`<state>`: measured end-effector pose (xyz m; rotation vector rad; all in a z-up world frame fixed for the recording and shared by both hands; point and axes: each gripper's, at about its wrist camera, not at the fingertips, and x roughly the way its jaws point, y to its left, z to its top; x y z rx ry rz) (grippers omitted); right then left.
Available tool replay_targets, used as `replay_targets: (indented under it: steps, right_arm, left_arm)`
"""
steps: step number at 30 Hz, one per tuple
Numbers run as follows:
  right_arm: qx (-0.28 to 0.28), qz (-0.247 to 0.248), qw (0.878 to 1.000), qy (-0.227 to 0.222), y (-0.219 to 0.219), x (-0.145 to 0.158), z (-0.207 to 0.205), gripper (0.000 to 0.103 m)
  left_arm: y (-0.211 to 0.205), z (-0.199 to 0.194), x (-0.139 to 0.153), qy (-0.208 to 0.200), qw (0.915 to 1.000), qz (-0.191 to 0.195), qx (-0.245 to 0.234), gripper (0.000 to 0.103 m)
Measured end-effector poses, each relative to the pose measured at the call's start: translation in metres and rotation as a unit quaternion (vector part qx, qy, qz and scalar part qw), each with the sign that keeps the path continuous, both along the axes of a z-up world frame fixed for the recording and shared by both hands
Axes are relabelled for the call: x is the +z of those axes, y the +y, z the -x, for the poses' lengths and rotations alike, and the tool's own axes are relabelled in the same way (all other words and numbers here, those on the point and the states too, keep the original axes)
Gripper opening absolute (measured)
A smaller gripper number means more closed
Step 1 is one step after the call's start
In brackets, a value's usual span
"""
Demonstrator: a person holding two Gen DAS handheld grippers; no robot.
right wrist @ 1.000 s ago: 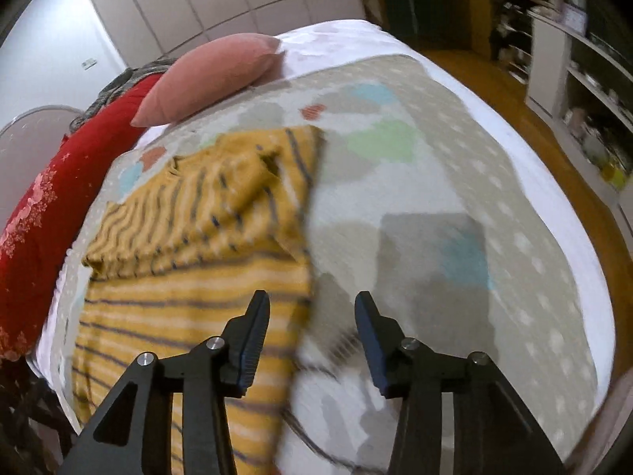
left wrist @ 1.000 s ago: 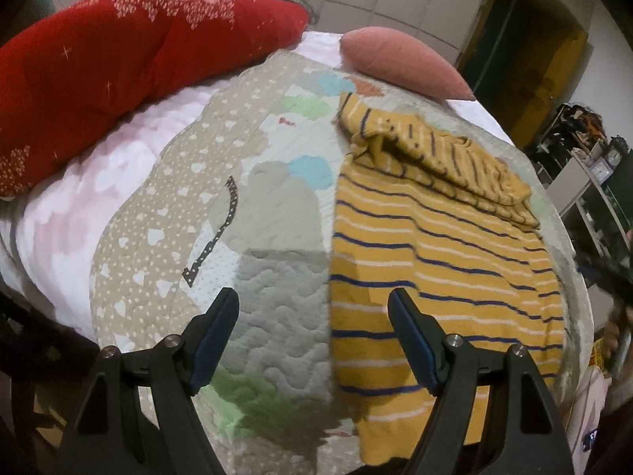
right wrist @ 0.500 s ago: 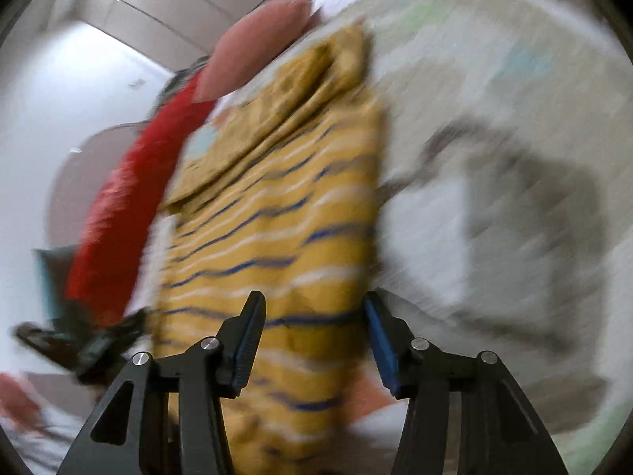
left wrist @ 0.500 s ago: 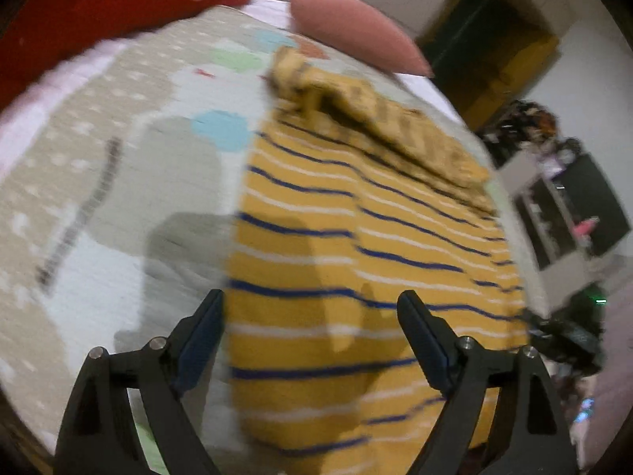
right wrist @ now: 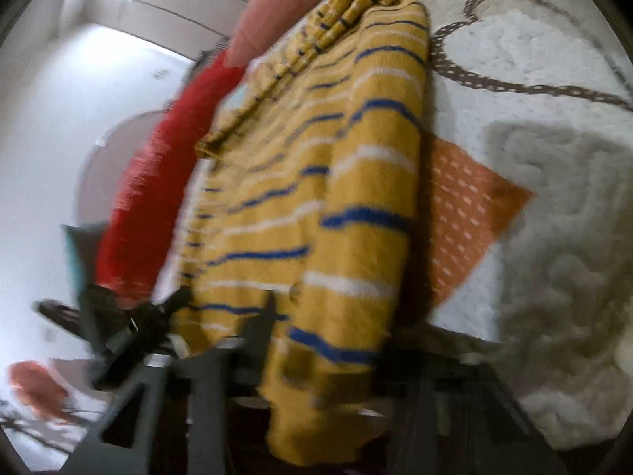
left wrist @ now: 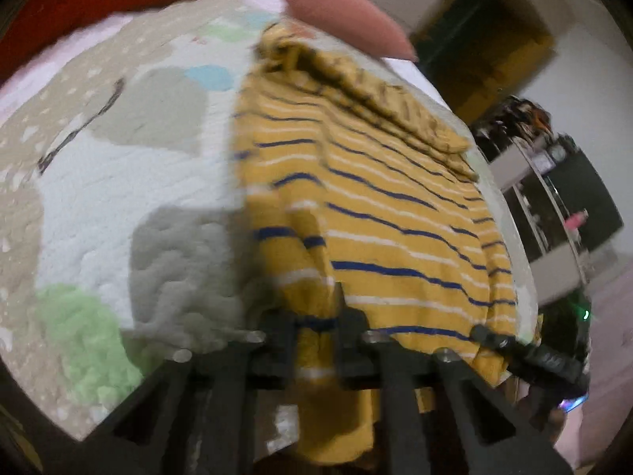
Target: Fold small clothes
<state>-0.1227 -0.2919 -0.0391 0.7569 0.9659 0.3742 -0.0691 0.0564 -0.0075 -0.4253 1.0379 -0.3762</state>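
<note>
A yellow sweater with blue and white stripes (left wrist: 379,213) lies on a quilted bed cover (left wrist: 130,182), its sleeves folded across the top. My left gripper (left wrist: 316,316) is shut on the sweater's near left hem corner, with cloth bunched between the jaws. In the right wrist view the same sweater (right wrist: 316,182) runs away from me. My right gripper (right wrist: 320,340) is closed on its near right hem, and the cloth drapes over and hides much of the fingers. The right gripper also shows in the left wrist view (left wrist: 526,352), at the hem.
A red bolster (right wrist: 158,182) and a pink pillow (left wrist: 344,16) lie at the head of the bed. Shelves with clutter (left wrist: 554,182) stand to the right of the bed. An orange patch (right wrist: 470,213) in the cover lies beside the sweater.
Both grippers moved down to the sweater's near hem and closed on it, left on the left corner and right on the right. The hem is now bunched and lifted.
</note>
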Motion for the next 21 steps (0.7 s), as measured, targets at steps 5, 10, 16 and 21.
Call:
replay_targets:
  steps: [5, 10, 16, 21]
  right_arm:
    - [-0.007, -0.029, 1.0, -0.005, -0.008, 0.008, 0.007, 0.01]
    - [0.014, -0.055, 0.998, -0.034, -0.018, 0.031, 0.041, 0.009]
    - [0.052, -0.037, 0.998, -0.011, -0.011, 0.017, 0.07, 0.009]
    - [0.048, -0.064, 0.997, -0.018, -0.018, 0.025, 0.051, 0.01]
  left_arm:
    - [0.021, 0.023, 0.021, -0.014, 0.9995, 0.015, 0.024, 0.014]
    - [0.02, 0.062, 0.043, -0.034, 0.9992, 0.015, 0.011, 0.013]
    - [0.021, 0.081, 0.03, -0.019, 0.9994, -0.027, 0.002, 0.014]
    - [0.028, 0.055, 0.044, -0.016, 0.9998, 0.01, 0.007, 0.014]
